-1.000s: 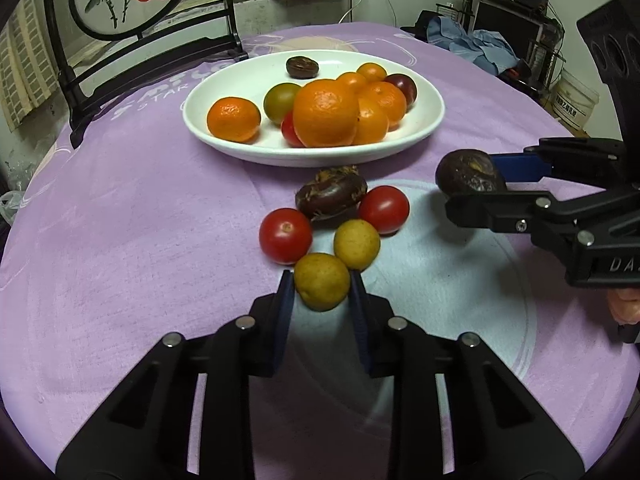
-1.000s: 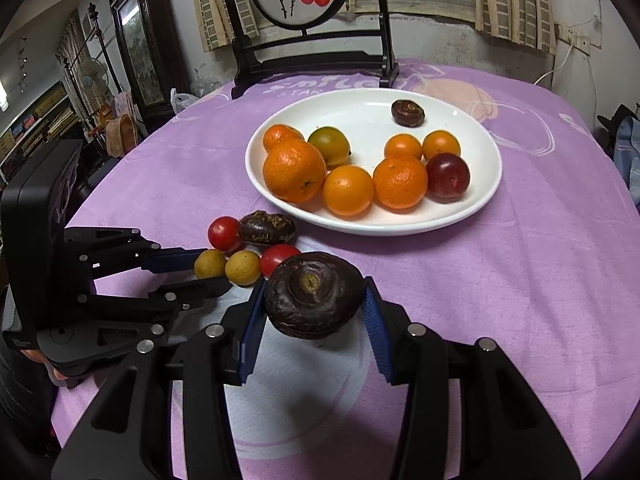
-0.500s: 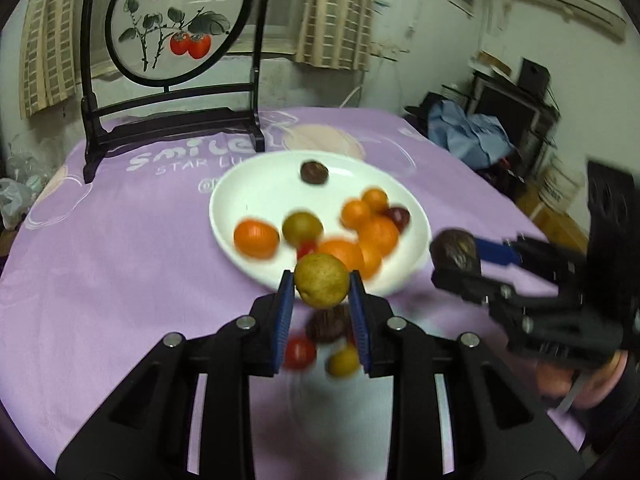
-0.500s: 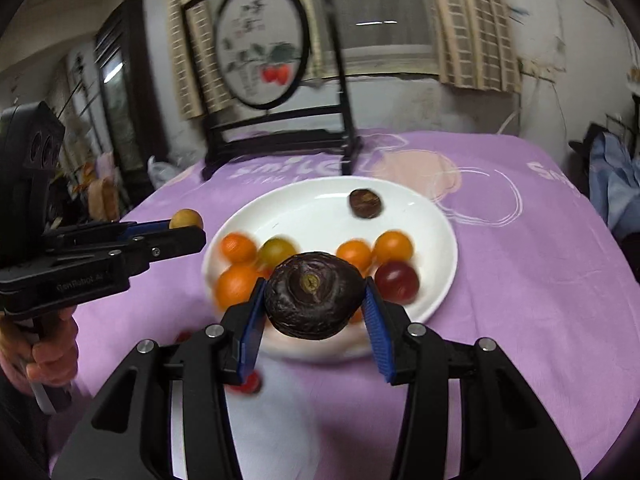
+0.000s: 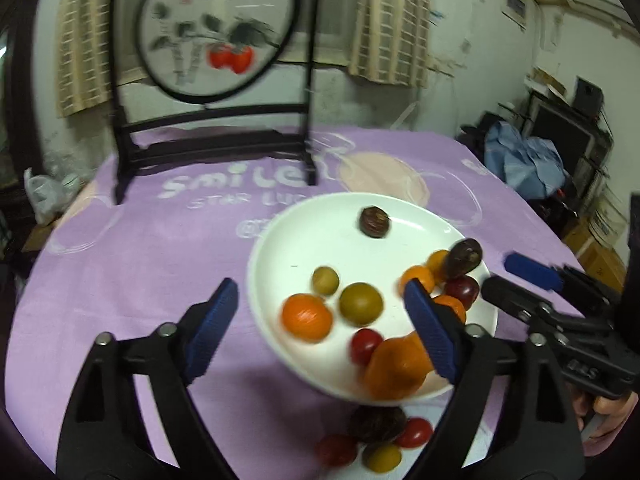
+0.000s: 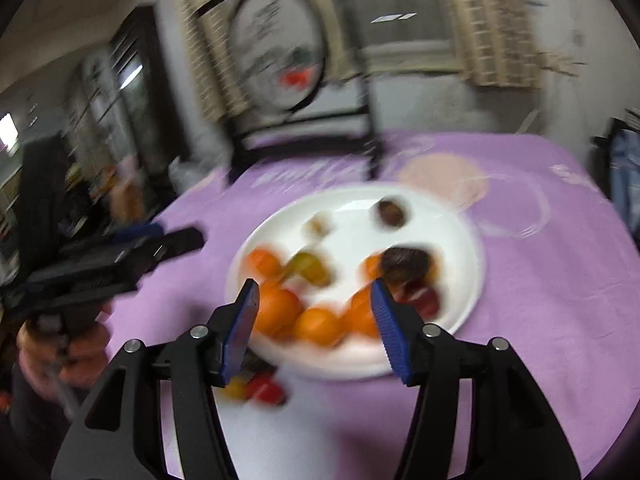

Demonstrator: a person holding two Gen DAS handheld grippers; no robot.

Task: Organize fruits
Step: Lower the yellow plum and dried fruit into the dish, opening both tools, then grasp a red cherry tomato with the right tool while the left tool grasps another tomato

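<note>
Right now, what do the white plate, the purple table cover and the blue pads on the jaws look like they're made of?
White plate: looks like glazed ceramic, smooth and glossy, with soft highlights along its rim; melamine is possible.
Purple table cover: seems a soft matte fabric, with printed white lettering and no shine.
Blue pads: probably rubber or soft plastic, with fine ridges showing, mounted on matte black, plastic-looking jaws.

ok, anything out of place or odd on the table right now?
Yes. A cluster of loose fruit sits on the purple tablecloth just outside the near rim of the white plate, not on it. Also a dark passion fruit sits atop the oranges at the plate's right edge, possibly unsettled. Both tongs are open and empty.
</note>
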